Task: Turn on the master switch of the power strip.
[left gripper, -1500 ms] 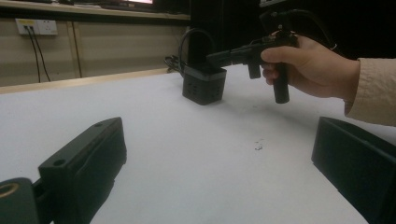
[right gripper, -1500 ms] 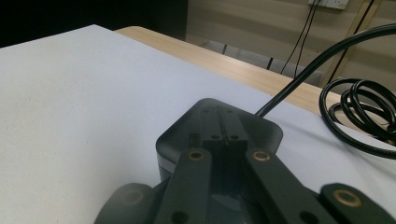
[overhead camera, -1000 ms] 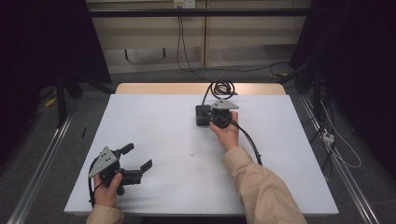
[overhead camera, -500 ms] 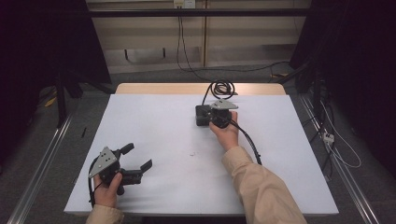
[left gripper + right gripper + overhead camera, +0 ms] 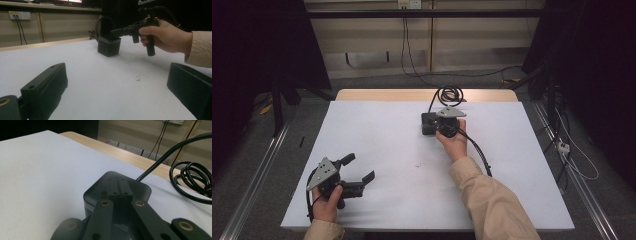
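Pressing closed jaws on the box top, the right gripper should push straight down, centred. Box sits mid-table, cable coiled behind. Left gripper rests wide open, well apart.

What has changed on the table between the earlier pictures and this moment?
Nothing has visibly changed. The right tool stays shut over the black box, with the coiled cable behind it. The left tool stays open near the table's front left corner.
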